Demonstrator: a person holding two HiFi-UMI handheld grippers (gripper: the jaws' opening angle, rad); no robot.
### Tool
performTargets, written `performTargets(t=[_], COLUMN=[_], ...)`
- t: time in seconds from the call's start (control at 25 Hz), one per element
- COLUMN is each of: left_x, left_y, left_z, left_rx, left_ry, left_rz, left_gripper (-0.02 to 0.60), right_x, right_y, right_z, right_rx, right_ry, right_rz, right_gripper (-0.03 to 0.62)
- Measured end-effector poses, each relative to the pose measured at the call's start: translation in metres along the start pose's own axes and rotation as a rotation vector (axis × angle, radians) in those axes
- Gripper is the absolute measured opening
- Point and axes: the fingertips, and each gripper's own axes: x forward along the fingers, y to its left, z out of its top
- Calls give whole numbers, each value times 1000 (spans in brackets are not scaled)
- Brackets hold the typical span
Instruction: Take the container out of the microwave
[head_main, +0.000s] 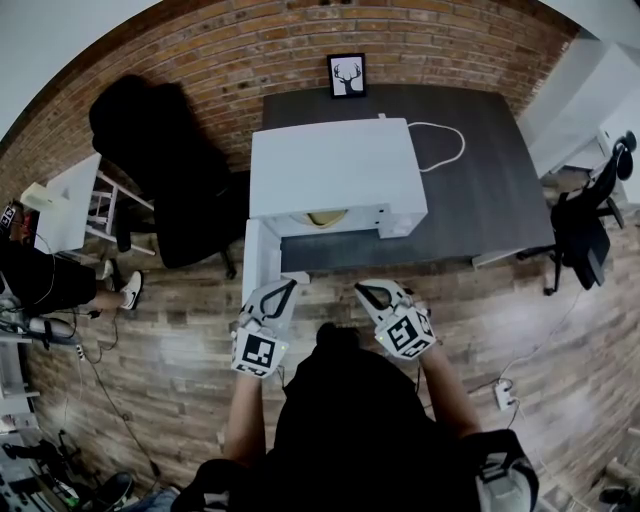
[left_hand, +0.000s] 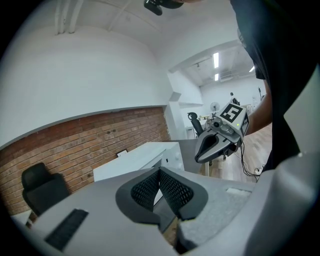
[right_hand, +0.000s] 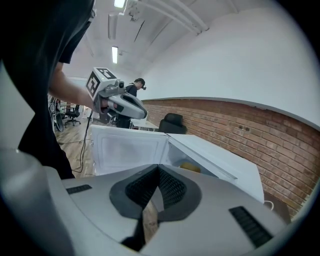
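The microwave (head_main: 335, 165) stands open with the container (head_main: 325, 217) inside; left tongs (head_main: 287, 288) and right tongs (head_main: 366, 292) are closed, empty.

The head view looks steeply down from above the person onto the microwave (head_main: 335, 170) and table (head_main: 490, 200). Each gripper view sits low, near the open microwave, looking along its own jaws: the left gripper view takes in the right gripper (left_hand: 199, 156), the right gripper view the left gripper (right_hand: 141, 114). All three share the microwave.
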Motion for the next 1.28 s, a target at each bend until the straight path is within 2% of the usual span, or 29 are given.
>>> performTargets(t=[0.44, 0.88, 1.28], left_x=[15, 10, 5], left_y=[29, 69, 75], left_z=[7, -14, -26], left_rx=[3, -9, -8], left_ry=[-57, -80, -104], left_rz=[-51, -101, -163], left_gripper=[2, 2, 2], right_x=[22, 67, 98], right_y=[-16, -14, -5], right_z=[6, 12, 15], right_rx=[-16, -29, -95], right_ry=[56, 115, 168], right_rz=[-50, -70, -79], right_gripper=[-2, -2, -2])
